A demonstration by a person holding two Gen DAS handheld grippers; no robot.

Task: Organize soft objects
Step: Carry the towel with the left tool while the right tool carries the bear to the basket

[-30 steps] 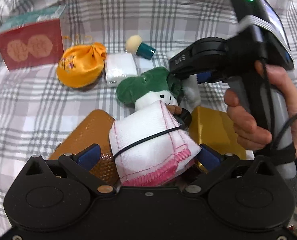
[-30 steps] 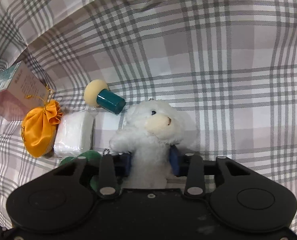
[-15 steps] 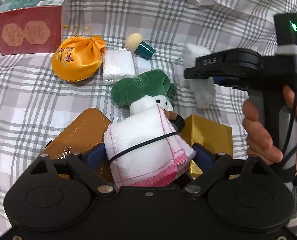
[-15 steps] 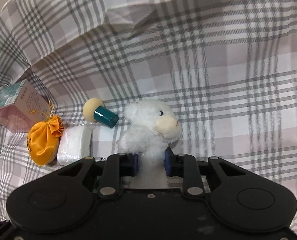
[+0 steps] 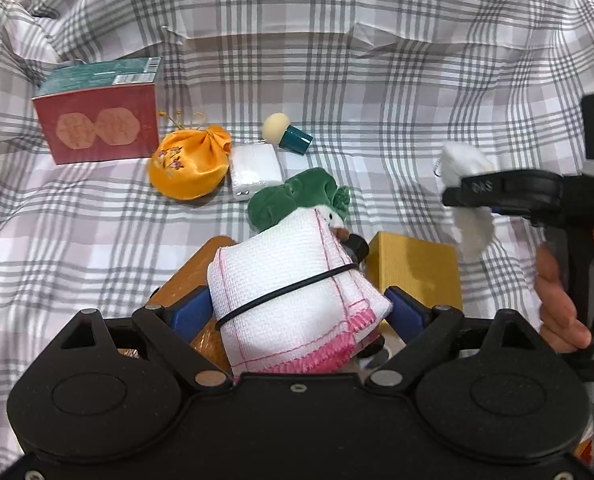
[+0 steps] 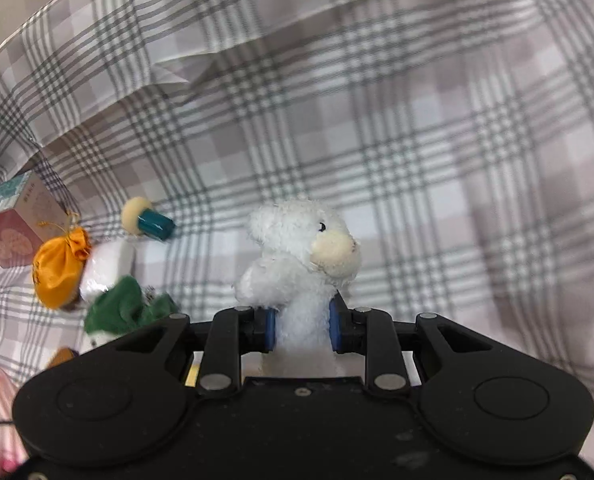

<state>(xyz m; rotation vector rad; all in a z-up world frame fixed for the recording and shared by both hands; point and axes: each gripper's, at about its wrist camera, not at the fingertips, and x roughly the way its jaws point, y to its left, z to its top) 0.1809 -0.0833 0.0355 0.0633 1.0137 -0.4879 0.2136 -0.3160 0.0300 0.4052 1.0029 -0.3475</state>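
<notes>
A rolled white cloth with a pink hem and a black band sits between the blue pads of my left gripper, which is shut on it above a brown padded envelope. My right gripper is shut on the body of a white plush bear and holds it upright above the plaid sheet. The left wrist view shows that gripper and the bear at the right edge. A green plush, an orange pouch and a white soft packet lie together mid-sheet.
A red and teal box stands at the back left. A puff with a teal handle lies behind the packet. A yellow box sits right of the cloth. A person's hand grips the right handle. Plaid sheet stretches to the right.
My left jaws closed onto the cloth roll and rose a little. The right jaws tightened on the bear and carried it up and to the right, away from the pile.
</notes>
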